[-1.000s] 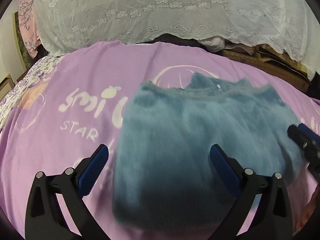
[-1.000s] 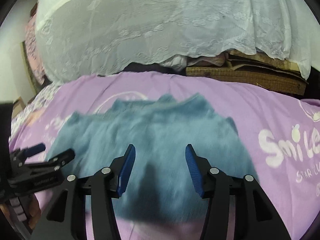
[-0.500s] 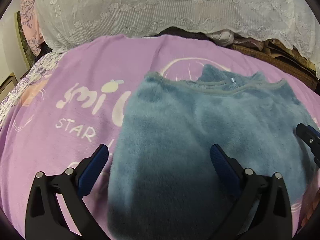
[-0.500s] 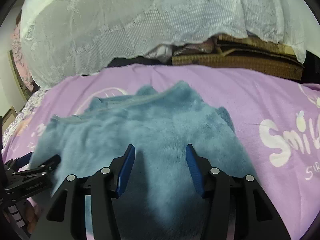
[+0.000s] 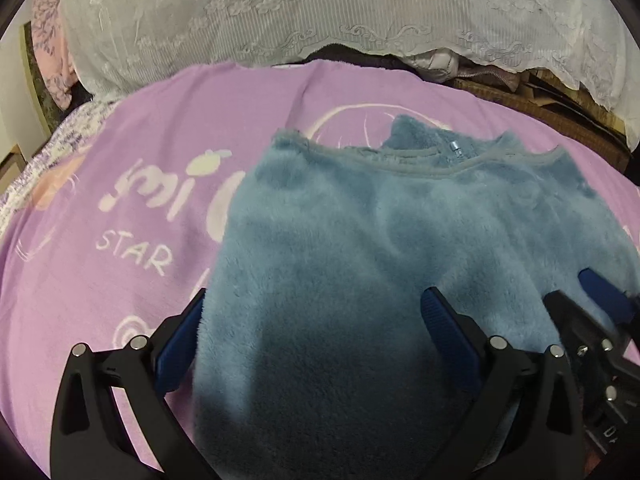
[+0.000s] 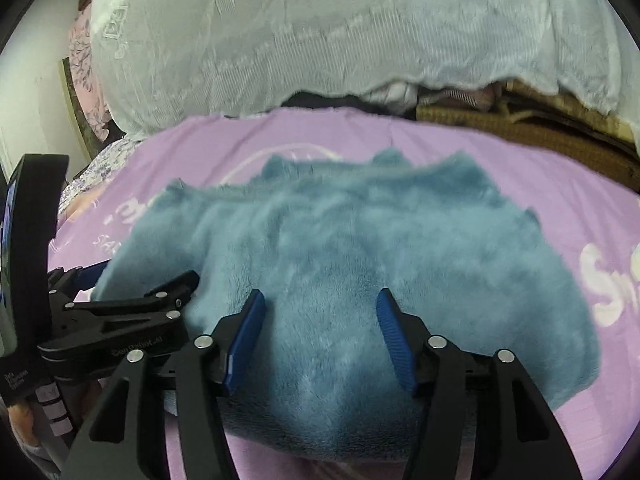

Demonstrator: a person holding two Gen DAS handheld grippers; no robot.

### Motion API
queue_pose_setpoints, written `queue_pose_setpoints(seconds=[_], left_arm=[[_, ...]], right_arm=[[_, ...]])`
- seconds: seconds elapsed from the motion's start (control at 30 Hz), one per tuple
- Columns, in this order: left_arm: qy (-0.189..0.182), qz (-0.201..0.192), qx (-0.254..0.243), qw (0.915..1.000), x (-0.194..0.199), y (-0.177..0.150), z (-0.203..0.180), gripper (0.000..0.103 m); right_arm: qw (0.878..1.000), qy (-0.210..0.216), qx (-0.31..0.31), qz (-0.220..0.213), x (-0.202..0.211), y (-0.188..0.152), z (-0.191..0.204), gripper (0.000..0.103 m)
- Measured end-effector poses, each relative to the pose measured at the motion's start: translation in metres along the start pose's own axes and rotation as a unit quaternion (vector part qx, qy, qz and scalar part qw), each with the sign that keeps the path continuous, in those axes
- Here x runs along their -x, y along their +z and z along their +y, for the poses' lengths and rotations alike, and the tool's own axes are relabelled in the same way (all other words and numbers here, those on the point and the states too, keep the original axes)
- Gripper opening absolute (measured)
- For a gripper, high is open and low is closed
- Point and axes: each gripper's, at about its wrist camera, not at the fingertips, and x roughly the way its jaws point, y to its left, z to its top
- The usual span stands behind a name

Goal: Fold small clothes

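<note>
A fluffy blue-grey fleece garment lies folded on the purple blanket, its trimmed edge and a small zipper pull at the far side. It fills the middle of the right wrist view too. My left gripper is open, its blue pads either side of the garment's near part, holding nothing. My right gripper is open over the garment's near edge, empty. The right gripper shows at the lower right of the left wrist view; the left one shows at the left of the right wrist view.
A white lace cover is draped over a mound at the far edge of the bed. A woven brown mat lies at the far right. White "STAR" print marks the blanket left of the garment.
Both grippers have drawn nearer to the garment and closer to each other. The garment has settled flat on the blanket. Both grippers stayed open.
</note>
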Motion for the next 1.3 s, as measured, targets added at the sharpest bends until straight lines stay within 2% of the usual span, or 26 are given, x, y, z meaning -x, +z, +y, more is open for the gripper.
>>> queue_pose_setpoints(seconds=[0.27,0.37,0.47,0.53,0.73,0.9,1.3], left_arm=[[0.008,-0.021,-0.006,0.9997,0.01,-0.002,-0.002,0.099],[0.006,-0.028,-0.003,0.9996,0.015,-0.003,0.0,0.099],[0.005,-0.015,0.002,0.9999,0.009,-0.001,0.003,0.099],[0.001,-0.007,0.004,1.0,0.005,-0.001,0.004,0.099],[0.001,-0.007,0.003,1.0,0.003,-0.002,0.004,0.099],[0.005,-0.018,-0.001,0.9998,0.012,-0.004,0.001,0.099],[-0.036,-0.051,-0.007,0.998,0.055,-0.009,-0.013,0.099]], right_arm=[[1.0,0.001,-0.007,-0.028,0.018,0.001,-0.002,0.06],[0.999,-0.018,-0.014,-0.048,0.027,0.005,-0.009,0.06],[0.997,-0.037,-0.051,-0.037,0.022,0.005,-0.031,0.06],[0.996,-0.024,-0.082,-0.01,0.009,0.002,-0.049,0.06],[0.997,-0.027,-0.077,-0.014,0.01,-0.001,-0.046,0.06],[0.995,-0.017,-0.091,-0.026,0.028,-0.006,-0.045,0.06],[0.992,-0.016,-0.117,-0.044,0.083,-0.034,-0.05,0.061]])
